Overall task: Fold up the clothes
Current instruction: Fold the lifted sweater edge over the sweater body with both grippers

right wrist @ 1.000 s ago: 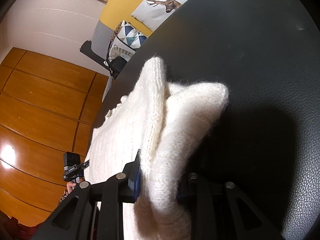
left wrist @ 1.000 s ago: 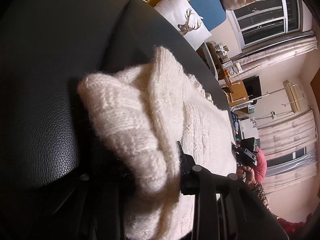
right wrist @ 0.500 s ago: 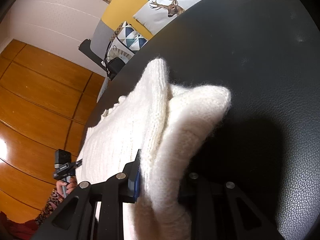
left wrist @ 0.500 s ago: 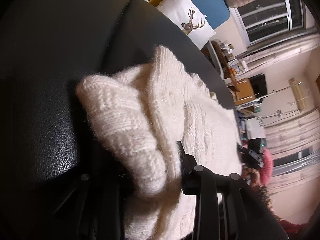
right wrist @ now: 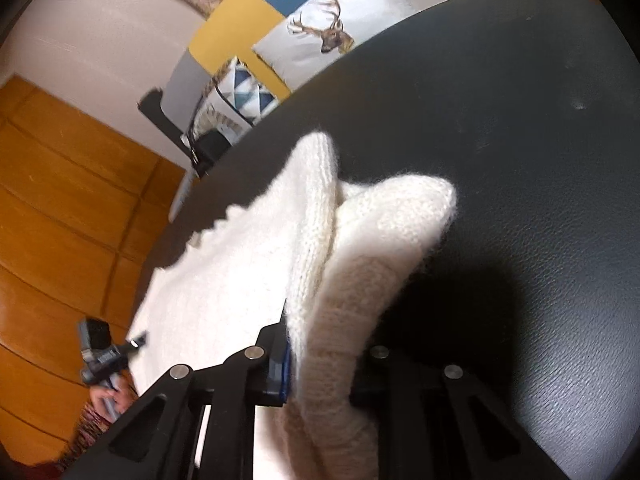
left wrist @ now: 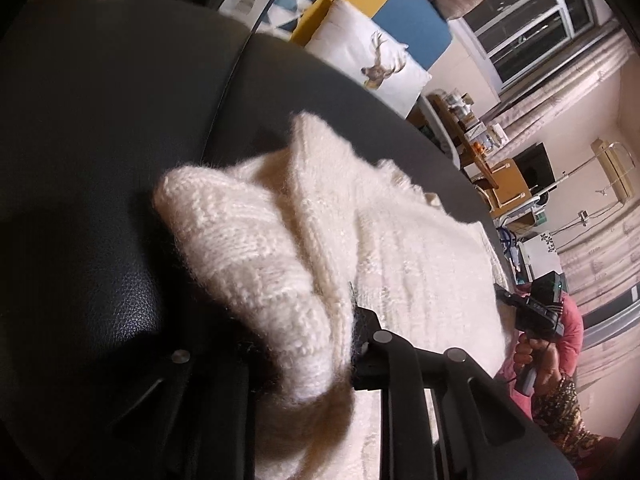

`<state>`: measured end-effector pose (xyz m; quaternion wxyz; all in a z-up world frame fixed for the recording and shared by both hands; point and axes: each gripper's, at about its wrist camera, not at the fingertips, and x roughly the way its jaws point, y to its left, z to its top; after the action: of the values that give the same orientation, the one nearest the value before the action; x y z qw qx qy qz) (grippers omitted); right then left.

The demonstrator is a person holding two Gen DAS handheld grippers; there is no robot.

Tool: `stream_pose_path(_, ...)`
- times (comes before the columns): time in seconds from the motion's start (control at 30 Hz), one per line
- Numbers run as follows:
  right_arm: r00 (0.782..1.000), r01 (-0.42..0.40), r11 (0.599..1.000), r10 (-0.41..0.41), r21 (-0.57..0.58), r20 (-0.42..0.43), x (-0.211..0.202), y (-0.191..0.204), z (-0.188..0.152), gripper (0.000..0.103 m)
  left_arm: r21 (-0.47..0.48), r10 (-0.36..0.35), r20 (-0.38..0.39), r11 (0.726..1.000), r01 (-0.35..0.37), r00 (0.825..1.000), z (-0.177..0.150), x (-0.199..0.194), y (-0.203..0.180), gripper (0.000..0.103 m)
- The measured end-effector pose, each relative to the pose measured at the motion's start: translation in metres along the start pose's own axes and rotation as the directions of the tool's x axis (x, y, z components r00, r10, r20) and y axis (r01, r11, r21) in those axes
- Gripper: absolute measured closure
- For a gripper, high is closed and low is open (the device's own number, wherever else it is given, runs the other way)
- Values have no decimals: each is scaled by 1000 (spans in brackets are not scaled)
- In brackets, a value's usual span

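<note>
Sweater [left wrist: 400,248], cream and knitted, is spread over a black leather surface [left wrist: 100,160] and fills the middle of both wrist views, its body stretching toward 3 o'clock in the left view and toward 9 o'clock in the right view. 2 bunched folds of it are lifted off the leather, 1 at each side. A white cushion [right wrist: 336,32] printed with a deer head is seen at 12 o'clock, beyond the far edge of the leather, against a yellow and blue panel. The left gripper [left wrist: 308,360] is placed at 6 o'clock of its view; its jaws are closing on a thick roll of knit that is pinched between them, the gap kept narrow. The right gripper [right wrist: 324,368] is likewise set at 6 o'clock, its jaws closing on a folded ridge of the sweater, clamped between the 2 fingers [right wrist: 276,364]. A hand [left wrist: 536,364] with a patterned sleeve is visible at 4 o'clock in the left view.
</note>
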<state>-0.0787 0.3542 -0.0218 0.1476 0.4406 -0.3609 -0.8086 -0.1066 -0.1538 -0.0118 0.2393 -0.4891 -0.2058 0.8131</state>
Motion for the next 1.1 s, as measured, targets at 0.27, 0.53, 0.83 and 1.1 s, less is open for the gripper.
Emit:
stream_pose_path(0.27,982,-183,978,178,94,65,-19,18,5,87,72,-93,92,994,87,991,5,-35,-36,84)
stream_pose_path(0.53,970,-235,971,233,34,67,-29,71,17,87,146,-155,155,980,133,976,11,-70,-68,84)
stream_pose_path(0.83,953,-299,954,300,-29,37,-19,136,29,87,176,-199,254,972,157,947,20,-123,-77,84)
stream_pose_path(1.1,932,-362,921,359,-145,-48,13,240,43,87,157,-182,378,979,132,908,20,-194,-49,84)
